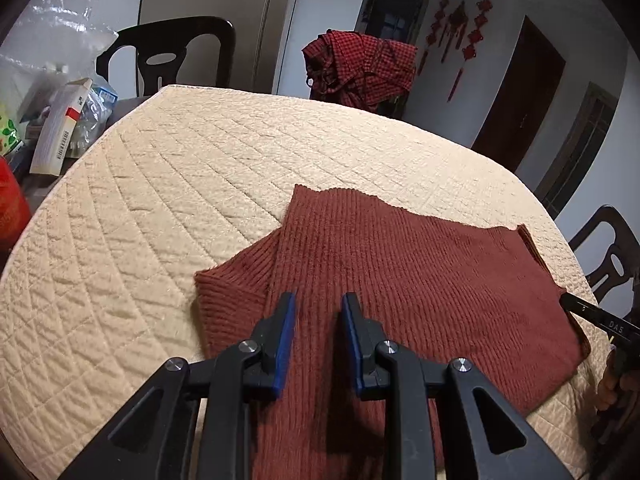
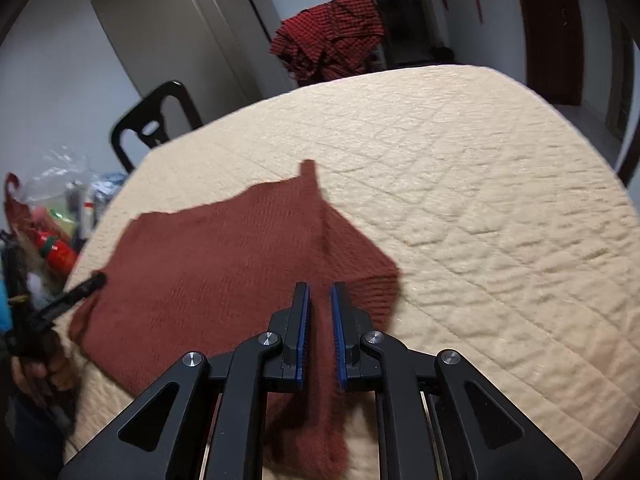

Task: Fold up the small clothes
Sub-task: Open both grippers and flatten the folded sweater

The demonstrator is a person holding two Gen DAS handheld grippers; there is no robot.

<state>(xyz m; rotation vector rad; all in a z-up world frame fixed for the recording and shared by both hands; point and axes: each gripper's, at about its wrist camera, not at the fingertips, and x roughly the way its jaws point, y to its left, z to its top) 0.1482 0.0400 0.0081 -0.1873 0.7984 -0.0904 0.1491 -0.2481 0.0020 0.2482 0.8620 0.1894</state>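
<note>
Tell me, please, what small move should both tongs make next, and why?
Probably carry the near edge forward and lay it over the far half. The left tongs and right tongs each seem to pinch the red sweater, whose far part lies flat on the quilted cover.

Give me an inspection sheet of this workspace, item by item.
Surface: cream quilted cover over the table.
Job's things: rust-red knit garment lying partly folded.
Clutter: boxes and plastic bags at the table's edge.
Grippers: left gripper and right gripper both over the knit, jaws narrowly apart; grip unclear.
Cables: nothing seen.
Surroundings: black chair, red checked cloth draped behind, red wall ornaments.
</note>
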